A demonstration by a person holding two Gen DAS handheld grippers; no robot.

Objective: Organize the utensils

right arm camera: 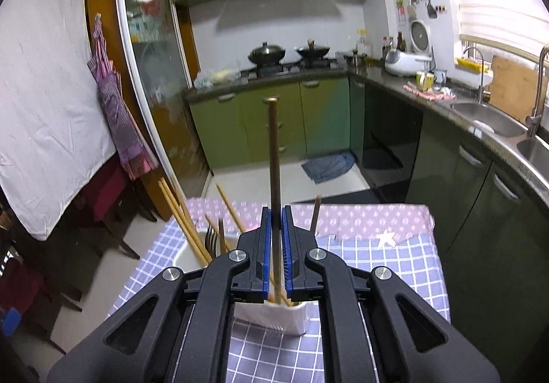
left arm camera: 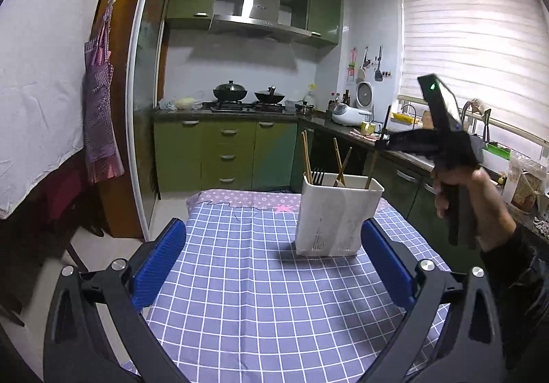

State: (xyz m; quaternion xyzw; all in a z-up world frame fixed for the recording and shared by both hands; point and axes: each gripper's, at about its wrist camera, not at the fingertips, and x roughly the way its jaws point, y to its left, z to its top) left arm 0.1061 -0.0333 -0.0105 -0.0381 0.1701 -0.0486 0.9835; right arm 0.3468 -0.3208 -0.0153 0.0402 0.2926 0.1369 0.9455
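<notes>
- Your left gripper [left arm camera: 271, 266] stands wide open with nothing between its blue pads. The white rectangular plastic utensil holder [left arm camera: 338, 215] sits just ahead of it, toward its right finger, on the blue-and-white checked tablecloth [left arm camera: 240, 297]. If you sweep that finger forward or sideways it could nudge the light holder and tip it, spilling the pale wooden chopsticks [left arm camera: 306, 156] and the dark metal fork [left arm camera: 318, 174] that stand in it.
- Your left gripper points slightly downward across the table, its fingers level with each other.
- Your right gripper [right arm camera: 276, 245] is clamped on a dark, slim wooden chopstick [right arm camera: 273, 149], which rises upright from between the pads; its lower end is hidden. The holder lies directly below and just ahead of the jaws.
- The grip is narrow, so the stick may pivot or slip, and on the way down it could jam against the leaning chopsticks.
- Your right hand [left arm camera: 459, 190] holds its tool above the holder, angled downward.
</notes>
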